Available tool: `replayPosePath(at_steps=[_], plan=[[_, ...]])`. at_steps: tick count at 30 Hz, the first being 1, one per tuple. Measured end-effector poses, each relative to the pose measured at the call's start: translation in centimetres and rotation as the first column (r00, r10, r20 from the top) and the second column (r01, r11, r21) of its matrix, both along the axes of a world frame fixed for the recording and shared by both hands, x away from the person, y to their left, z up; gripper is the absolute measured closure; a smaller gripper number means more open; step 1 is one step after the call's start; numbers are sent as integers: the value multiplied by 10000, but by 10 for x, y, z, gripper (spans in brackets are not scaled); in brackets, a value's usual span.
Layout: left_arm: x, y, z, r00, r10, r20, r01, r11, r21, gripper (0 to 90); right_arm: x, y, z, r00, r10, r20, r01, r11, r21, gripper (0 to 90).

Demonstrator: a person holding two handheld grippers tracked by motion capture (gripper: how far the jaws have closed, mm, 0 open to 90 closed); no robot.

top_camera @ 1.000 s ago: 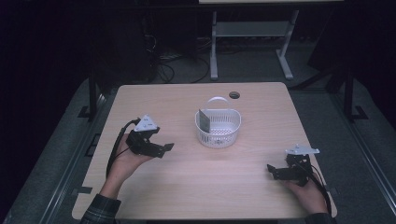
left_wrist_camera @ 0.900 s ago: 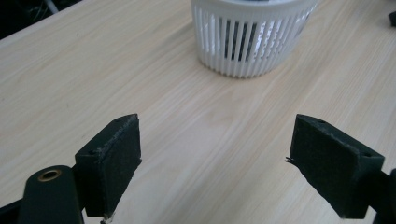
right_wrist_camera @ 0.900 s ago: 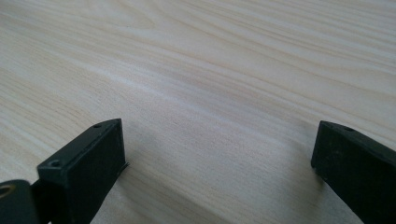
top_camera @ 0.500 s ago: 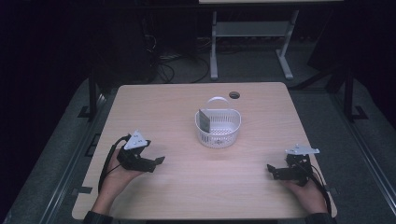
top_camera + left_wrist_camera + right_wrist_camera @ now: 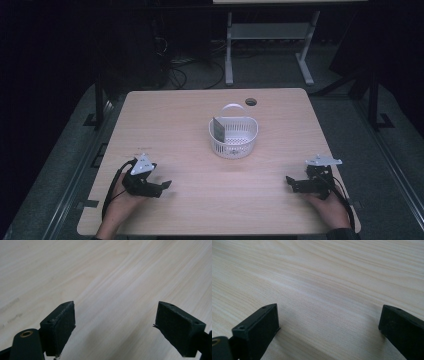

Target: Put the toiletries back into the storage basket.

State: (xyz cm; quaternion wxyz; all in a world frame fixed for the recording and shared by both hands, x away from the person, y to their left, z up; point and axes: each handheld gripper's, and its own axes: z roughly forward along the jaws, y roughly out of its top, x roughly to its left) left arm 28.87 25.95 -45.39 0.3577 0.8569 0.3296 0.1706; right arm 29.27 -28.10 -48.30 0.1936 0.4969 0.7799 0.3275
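Both tongs parked at the near edge of the worktop [image 5: 200,120], the work's object standing between and beyond them. The left tongs [image 5: 162,186] lie low over the wood at the near left corner, held in the person's left hand [image 5: 122,202]; in the left gripper view their two black jaws stand wide apart with bare wood grain between them. The right tongs [image 5: 291,183] lie at the near right corner in the right hand [image 5: 330,207], jaws likewise spread and empty in the right gripper view. The white basket [image 5: 233,136] stands near the centre of the worktop, well apart from both tongs, its thin handle arched toward the far side; a dark flat card [image 5: 218,129] leans upright against its left inner wall. We judge this a rest posture — either a start or a finish, and nothing is in hand. Any next move on the basket calls for a long forward reach — jaws kept spread until they straddle the rim or the card's upper edge.
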Motion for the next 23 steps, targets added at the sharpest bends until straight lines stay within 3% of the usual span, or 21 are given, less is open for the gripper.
replayPosePath(at_steps=[13, 18, 23], plan=[[-4, 7, -18, 9994, 307, -187, -305, 9995, 82, 128, 0, 0, 0, 10000, 2, 2, -2, 10000, -3, 23], [-3, 13, -21, 9985, 463, -300, -471, 9986, -248, 126, 0, 0, 0, 10000, -14, -5, 14, 10000, 15, 23], [-2, 15, -21, 9981, 497, -363, -508, 9983, -299, 126, 0, 0, 0, 10000, 0, -1, 0, 10000, 6, 23]])
